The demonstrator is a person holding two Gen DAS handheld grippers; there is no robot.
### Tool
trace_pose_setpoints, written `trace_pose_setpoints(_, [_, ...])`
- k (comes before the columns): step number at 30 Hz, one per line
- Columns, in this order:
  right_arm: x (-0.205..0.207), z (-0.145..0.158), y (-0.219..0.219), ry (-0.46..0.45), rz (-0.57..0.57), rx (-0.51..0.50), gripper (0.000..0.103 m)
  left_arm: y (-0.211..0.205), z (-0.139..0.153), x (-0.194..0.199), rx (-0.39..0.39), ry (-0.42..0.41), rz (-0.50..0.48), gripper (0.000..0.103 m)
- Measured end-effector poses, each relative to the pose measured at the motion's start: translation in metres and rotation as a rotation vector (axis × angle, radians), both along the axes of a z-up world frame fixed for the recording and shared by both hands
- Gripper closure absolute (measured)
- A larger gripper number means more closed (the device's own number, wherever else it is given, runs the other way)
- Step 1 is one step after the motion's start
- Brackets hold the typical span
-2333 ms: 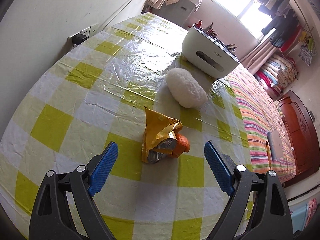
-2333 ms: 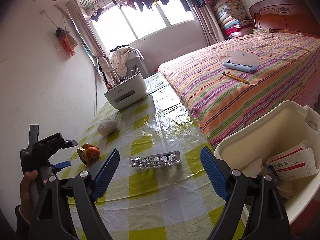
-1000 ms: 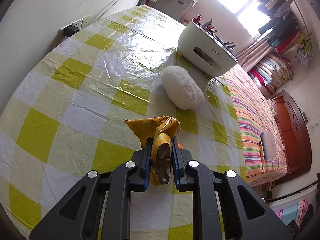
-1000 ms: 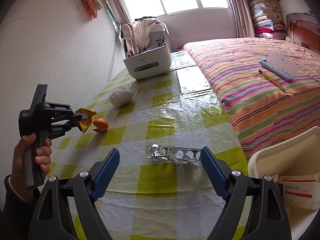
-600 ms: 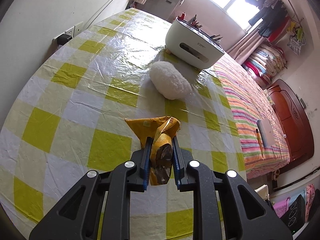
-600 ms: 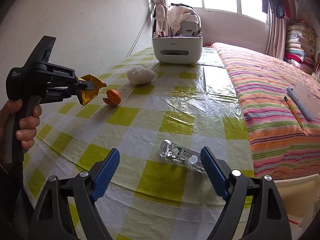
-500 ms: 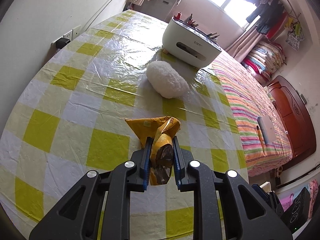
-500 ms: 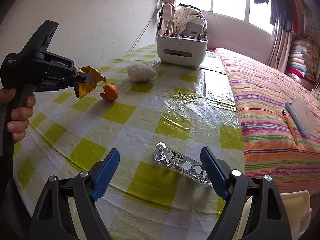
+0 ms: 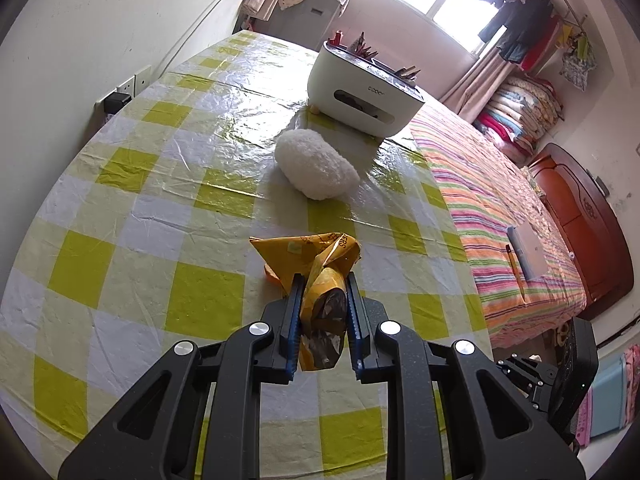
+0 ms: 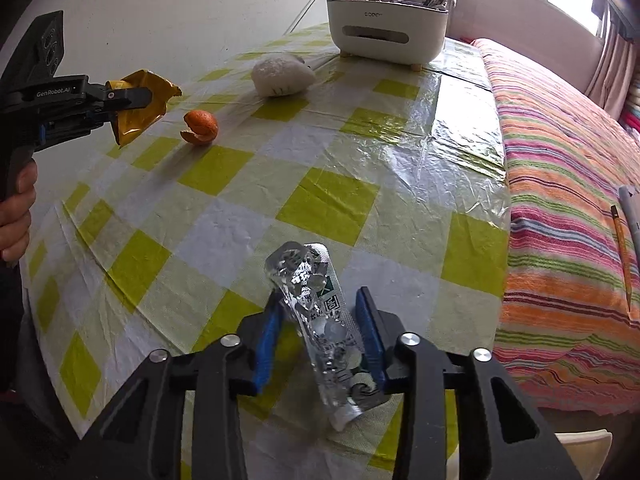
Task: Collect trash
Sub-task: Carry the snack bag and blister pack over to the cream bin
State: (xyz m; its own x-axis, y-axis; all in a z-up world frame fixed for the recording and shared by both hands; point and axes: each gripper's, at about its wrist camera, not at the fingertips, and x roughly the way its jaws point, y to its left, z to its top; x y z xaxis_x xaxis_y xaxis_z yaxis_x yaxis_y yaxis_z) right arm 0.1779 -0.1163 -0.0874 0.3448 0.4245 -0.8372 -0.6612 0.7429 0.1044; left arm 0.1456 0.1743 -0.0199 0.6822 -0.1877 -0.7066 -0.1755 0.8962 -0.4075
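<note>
My left gripper [image 9: 322,312] is shut on a crumpled yellow snack wrapper [image 9: 316,268] and holds it above the checked table [image 9: 120,208]. In the right wrist view the left gripper [image 10: 132,102] with the wrapper [image 10: 148,96] hangs at the left. An orange peel [image 10: 201,122] lies on the table just past it. My right gripper [image 10: 320,320] has its jaws partly closed around an empty silver pill blister pack [image 10: 320,312], which stands tilted between the pads near the table's front edge; contact on the right pad is unclear.
A white fluffy object [image 9: 314,164] and a white organiser box [image 9: 364,92] stand farther back on the table. A striped bed [image 10: 560,160] runs along the right with a pencil [image 10: 622,256]. A wall socket [image 9: 120,96] is on the left wall.
My right gripper went from wide open to closing around the blister pack, which now stands up between the pads. My left gripper stayed shut on the wrapper, lifted away from the orange peel.
</note>
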Motion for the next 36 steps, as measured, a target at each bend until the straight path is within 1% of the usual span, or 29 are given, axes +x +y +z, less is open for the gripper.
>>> trace_pose_setpoints(4, [-0.016, 0.002, -0.003, -0.005, -0.03, 0.066, 0.077, -0.005, 0.003, -0.003, -0.002, -0.008, -0.01, 0.083])
trace_pose_setpoints(8, [-0.03, 0.008, -0.012, 0.03, -0.104, 0.243, 0.077, -0.012, 0.006, -0.008, 0.002, -0.023, -0.026, 0.083])
trace_pose_setpoints(10, [-0.036, 0.009, -0.017, 0.034, -0.157, 0.305, 0.077, -0.017, 0.007, -0.01, 0.01, -0.032, -0.041, 0.083])
trace_pose_setpoints(11, [-0.039, 0.008, -0.018, 0.038, -0.176, 0.319, 0.077, -0.021, 0.008, -0.011, 0.015, -0.038, -0.051, 0.083])
trace_pose_setpoints(15, [-0.051, 0.009, -0.019, 0.008, -0.217, 0.325, 0.077, -0.037, 0.009, -0.014, 0.045, -0.06, -0.09, 0.085])
trace_pose_setpoints(18, [-0.056, 0.006, -0.024, -0.013, -0.254, 0.294, 0.077, -0.051, 0.01, -0.017, 0.068, -0.072, -0.12, 0.085])
trace_pose_setpoints(24, [-0.056, 0.009, -0.039, -0.036, -0.314, 0.304, 0.077, -0.073, 0.008, -0.02, 0.096, -0.079, -0.164, 0.085])
trace_pose_setpoints(30, [-0.059, 0.015, -0.055, -0.065, -0.367, 0.317, 0.077, -0.092, 0.007, -0.024, 0.152, -0.096, -0.195, 0.085])
trace_pose_setpoints(36, [-0.063, 0.02, -0.074, -0.087, -0.432, 0.353, 0.077, -0.11, 0.003, -0.027, 0.193, -0.1, -0.229, 0.085])
